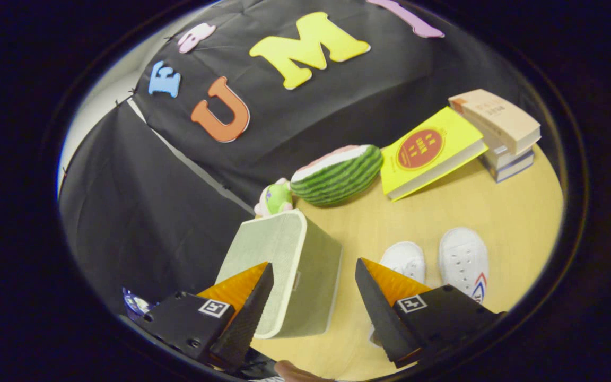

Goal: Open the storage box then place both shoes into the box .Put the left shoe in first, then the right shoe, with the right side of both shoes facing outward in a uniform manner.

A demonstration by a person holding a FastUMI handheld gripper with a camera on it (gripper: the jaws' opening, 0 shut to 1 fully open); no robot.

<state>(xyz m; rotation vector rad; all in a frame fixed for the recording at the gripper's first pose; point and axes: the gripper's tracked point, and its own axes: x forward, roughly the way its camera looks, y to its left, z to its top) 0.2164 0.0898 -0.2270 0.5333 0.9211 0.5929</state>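
Note:
A pale grey-green fabric storage box [289,270] with a cream rim stands on the wooden table, its lid down. My gripper [313,273] hovers above it, open, with the box's right side and a small pull tab [296,280] between the fingers. One finger [252,297] overlaps the lid; the other finger [380,297] partly covers a white shoe [405,260]. A second white shoe [464,260], with red and blue stripes on its side, lies just to the right of the first. Both shoes point away from me.
Beyond the box sit a small green plush toy [275,198] and a watermelon-shaped cushion [337,175]. A yellow book [427,151] leans against a stack of books [502,135] at the table's far right. Black cloth walls close the back and left. Bare tabletop [496,207] lies ahead of the shoes.

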